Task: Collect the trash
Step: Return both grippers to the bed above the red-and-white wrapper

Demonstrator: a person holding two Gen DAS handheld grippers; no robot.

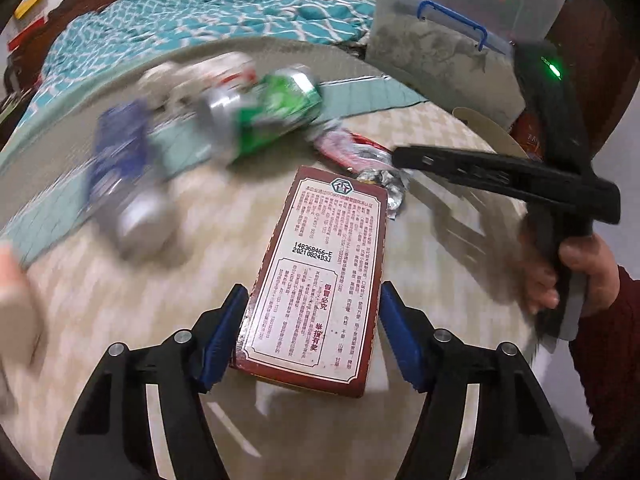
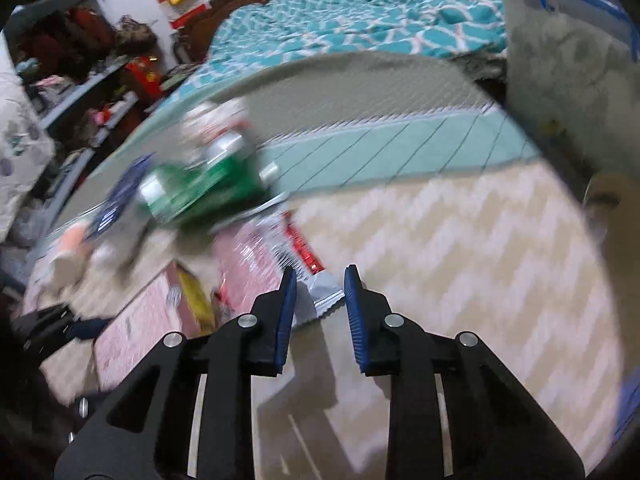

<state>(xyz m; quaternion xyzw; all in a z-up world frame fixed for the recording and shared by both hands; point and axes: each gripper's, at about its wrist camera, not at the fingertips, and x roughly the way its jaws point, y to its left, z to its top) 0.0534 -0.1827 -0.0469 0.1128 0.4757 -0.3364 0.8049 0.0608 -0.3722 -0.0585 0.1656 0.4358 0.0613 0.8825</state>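
A red-brown printed box (image 1: 308, 280) lies lengthwise between my left gripper's (image 1: 313, 287) blue pads, which press on its two long sides; it shows sharp while the table blurs. The same box is a pink blur (image 2: 148, 328) in the right wrist view. A red and silver snack wrapper (image 2: 296, 248) lies on the table, and its silver end sits between the pads of my right gripper (image 2: 320, 276), which stand a little apart around it. From the left wrist view that gripper (image 1: 396, 156) reaches the wrapper (image 1: 360, 152) from the right, held by a hand (image 1: 580, 276).
A green can (image 1: 276, 116), a blue can (image 1: 120, 168) and a white and red can (image 1: 224, 72) lie blurred at the round table's (image 1: 180, 320) far side. A clear storage bin (image 1: 440, 52) stands at the back right. A bed with a teal quilt (image 2: 340, 12) is behind.
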